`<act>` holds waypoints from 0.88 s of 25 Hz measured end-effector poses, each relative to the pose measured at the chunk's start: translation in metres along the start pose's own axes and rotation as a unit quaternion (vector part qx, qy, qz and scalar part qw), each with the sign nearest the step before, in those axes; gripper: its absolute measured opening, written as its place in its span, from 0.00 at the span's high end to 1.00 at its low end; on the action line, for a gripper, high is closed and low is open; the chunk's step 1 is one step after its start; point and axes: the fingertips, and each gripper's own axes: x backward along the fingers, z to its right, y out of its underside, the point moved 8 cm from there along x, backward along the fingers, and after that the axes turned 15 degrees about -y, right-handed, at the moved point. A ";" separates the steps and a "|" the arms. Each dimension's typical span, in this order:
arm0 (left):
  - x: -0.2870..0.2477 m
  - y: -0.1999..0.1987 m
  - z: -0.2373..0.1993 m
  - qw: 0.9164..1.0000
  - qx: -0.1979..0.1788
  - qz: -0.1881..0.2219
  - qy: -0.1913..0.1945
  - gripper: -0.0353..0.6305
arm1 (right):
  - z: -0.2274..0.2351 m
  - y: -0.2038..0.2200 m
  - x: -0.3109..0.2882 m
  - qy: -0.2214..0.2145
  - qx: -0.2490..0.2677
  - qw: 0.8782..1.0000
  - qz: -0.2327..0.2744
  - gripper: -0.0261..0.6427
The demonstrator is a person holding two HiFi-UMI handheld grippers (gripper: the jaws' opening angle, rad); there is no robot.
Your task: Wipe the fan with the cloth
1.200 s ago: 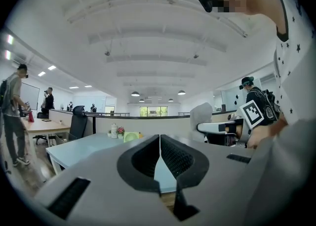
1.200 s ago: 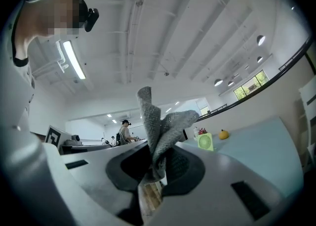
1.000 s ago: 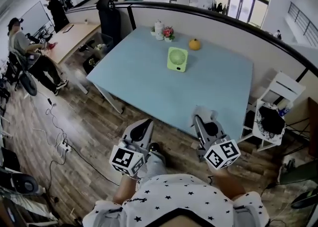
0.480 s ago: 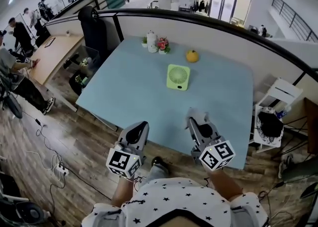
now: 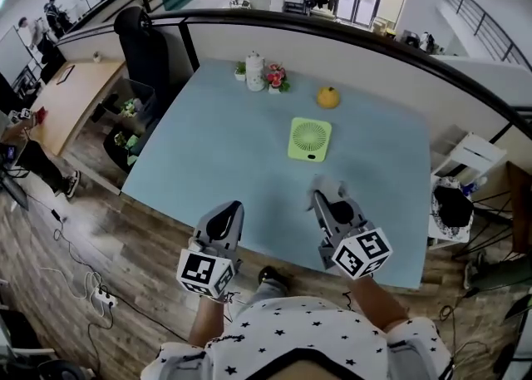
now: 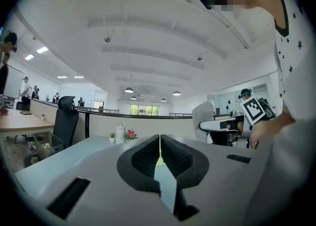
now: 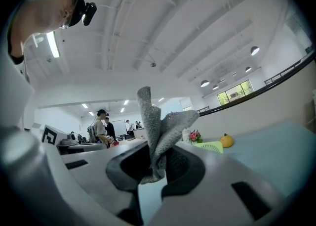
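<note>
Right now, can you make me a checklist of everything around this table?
Surface: light blue table, in front of the person.
Job's things: green fan lies mid-table; grey cloth pinched in the right tool.
Clutter: orange fruit, white bottle, pink flowers near the far edge.
Tools: left tool shut, empty; right tool shut on the cloth.
Cables: cable and power strip on the wooden floor, left.
Surroundings: black chair, wooden desk, white chair.
</note>
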 end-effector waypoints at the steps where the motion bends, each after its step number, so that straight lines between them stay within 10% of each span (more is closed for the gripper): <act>1: -0.003 0.000 -0.005 1.000 -0.001 0.000 -0.001 0.90 | 0.001 0.000 -0.006 0.001 0.001 1.000 -0.002 0.89; 22: -0.034 0.001 -0.050 1.000 -0.001 -0.013 0.003 0.90 | 0.021 0.009 -0.052 0.033 -0.008 0.999 -0.024 0.89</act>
